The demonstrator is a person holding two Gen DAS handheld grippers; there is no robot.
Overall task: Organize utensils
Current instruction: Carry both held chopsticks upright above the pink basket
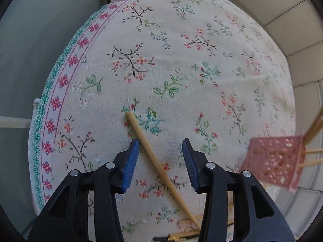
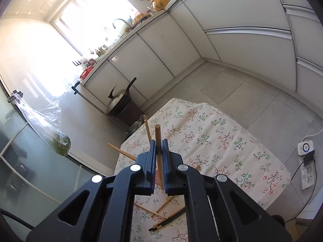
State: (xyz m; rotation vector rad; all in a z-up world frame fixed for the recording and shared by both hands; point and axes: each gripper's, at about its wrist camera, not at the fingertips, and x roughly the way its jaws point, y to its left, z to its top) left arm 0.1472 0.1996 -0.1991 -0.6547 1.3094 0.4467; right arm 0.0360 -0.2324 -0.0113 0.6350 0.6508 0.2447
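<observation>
My left gripper [image 1: 160,147] is open just above the floral tablecloth [image 1: 181,64]. A wooden chopstick [image 1: 159,161] lies on the cloth between its blue pads, close to the left pad [image 1: 131,161]. My right gripper [image 2: 159,151] is shut on a wooden chopstick [image 2: 158,139] that stands upright between its pads, held above the table. A pink perforated holder [image 1: 274,161] with several chopsticks sticking out shows blurred at the right of the left wrist view. More loose chopsticks [image 2: 165,213] lie on the cloth below my right gripper.
Black chopsticks [image 1: 177,237] lie near the table's front edge. Two chopsticks [image 2: 148,129] rise behind my right gripper. Beyond the table stand a wok on a stand [image 2: 121,104], white cabinets [image 2: 222,40], a hanging plastic bag [image 2: 50,125] and a power strip [image 2: 306,161].
</observation>
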